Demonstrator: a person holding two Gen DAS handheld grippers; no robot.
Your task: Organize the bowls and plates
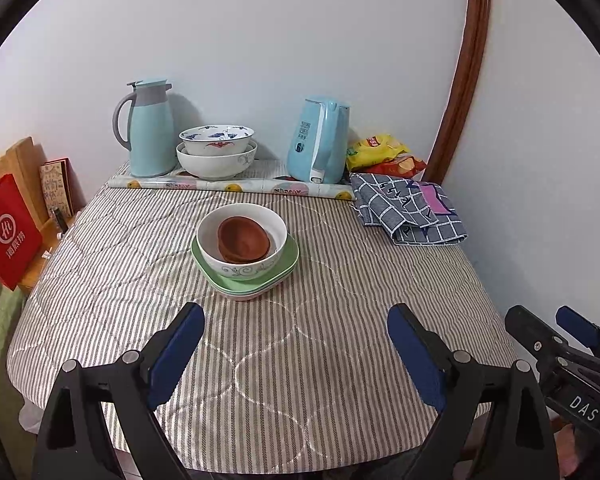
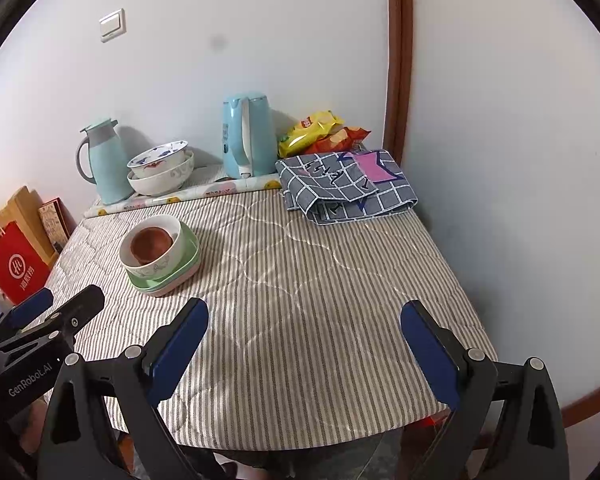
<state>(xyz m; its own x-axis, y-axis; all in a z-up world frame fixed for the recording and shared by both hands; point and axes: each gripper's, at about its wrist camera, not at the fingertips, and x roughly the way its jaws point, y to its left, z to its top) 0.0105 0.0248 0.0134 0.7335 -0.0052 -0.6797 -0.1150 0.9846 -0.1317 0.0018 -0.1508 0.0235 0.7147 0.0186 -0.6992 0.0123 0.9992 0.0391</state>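
A white patterned bowl (image 1: 256,256) stands on stacked green plates (image 1: 288,268) in the middle of the striped table. Brown small bowls (image 1: 242,238) sit nested inside it. The same stack shows in the right wrist view: bowl (image 2: 168,260), brown bowls (image 2: 150,244), plates (image 2: 188,268). Two large white bowls (image 1: 216,152) are nested at the back by the wall, also seen from the right (image 2: 160,170). My left gripper (image 1: 296,324) is open and empty, near the front edge, short of the stack. My right gripper (image 2: 304,320) is open and empty over bare cloth to the right.
A blue thermos jug (image 1: 150,128) and a blue kettle (image 1: 318,142) stand at the back. Snack bags (image 1: 380,152) and a folded checked cloth (image 1: 408,208) lie at back right. A red bag (image 1: 8,232) hangs left of the table. Walls close behind and right.
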